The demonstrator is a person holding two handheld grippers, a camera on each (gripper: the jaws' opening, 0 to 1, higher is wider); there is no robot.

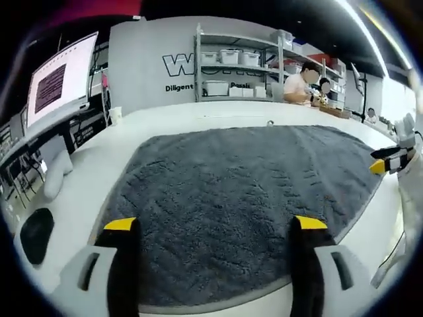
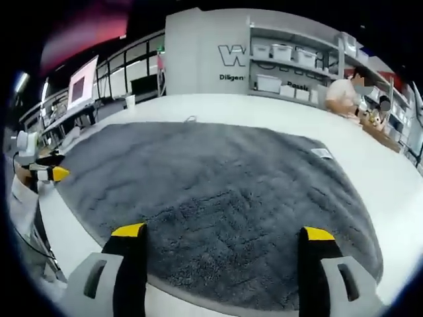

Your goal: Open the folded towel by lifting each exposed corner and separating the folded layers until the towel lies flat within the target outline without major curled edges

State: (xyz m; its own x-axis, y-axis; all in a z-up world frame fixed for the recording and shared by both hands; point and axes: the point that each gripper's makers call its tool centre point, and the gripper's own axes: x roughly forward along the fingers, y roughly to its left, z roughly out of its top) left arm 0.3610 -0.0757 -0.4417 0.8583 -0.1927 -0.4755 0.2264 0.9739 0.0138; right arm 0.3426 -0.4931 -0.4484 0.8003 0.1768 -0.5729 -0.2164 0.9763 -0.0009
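Left gripper view: towel (image 1: 231, 205) flat, uncurled.

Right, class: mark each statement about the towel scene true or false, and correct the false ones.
1. The towel is dark grey. True.
2. The towel is bunched in a tight roll. False: it lies spread out on the white table.
3. The left hand-held gripper has its jaws apart, with nothing between them. True.
4. The right hand-held gripper is shut on a towel corner. False: its jaws are open and hold nothing.
5. Shelves with white bins stand behind the table. True.
6. A small white label shows on the towel. True.
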